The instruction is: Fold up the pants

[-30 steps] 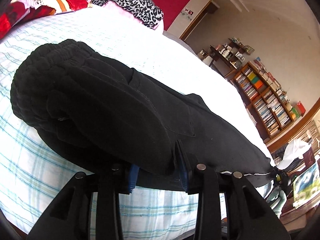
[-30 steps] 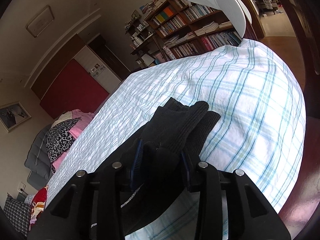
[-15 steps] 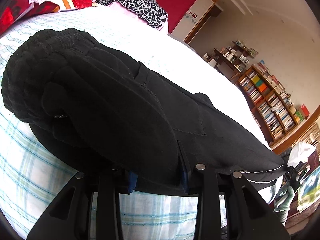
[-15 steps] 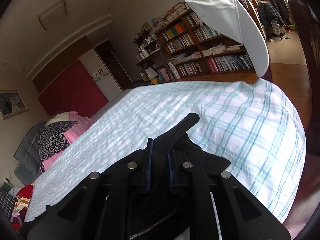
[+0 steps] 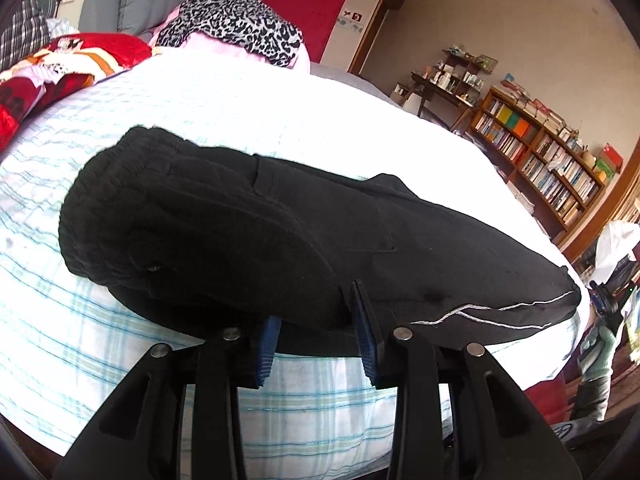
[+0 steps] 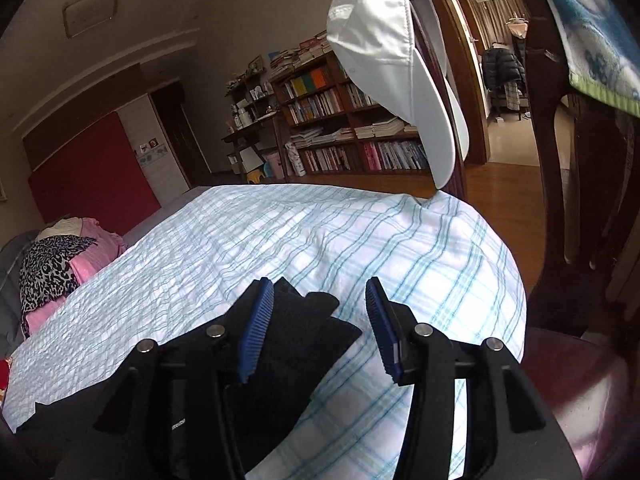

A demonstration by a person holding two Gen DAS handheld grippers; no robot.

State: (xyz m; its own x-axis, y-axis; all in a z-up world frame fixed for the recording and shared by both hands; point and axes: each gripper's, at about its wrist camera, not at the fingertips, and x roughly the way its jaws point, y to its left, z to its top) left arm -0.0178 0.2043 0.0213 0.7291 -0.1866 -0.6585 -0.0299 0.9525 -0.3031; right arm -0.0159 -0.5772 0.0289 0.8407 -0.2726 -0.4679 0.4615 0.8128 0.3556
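Note:
Black pants lie lengthwise on the plaid bed, waistband at the left, legs running right to a hem with white stitching. My left gripper is open at the near edge of the pants; the fabric lies over and between its blue pads. In the right wrist view the ribbed cuff end of the pants lies on the sheet. My right gripper is open, with the cuff lying loose between its pads.
Leopard-print and pink bedding and a red blanket lie at the bed's head. Bookshelves line the far wall. A white cap hangs over the bed's foot by a dark wooden post.
My right gripper was shut on the cuff half a second ago and has opened, letting it drop onto the sheet. My left gripper has pulled back a little; the pants lie flatter.

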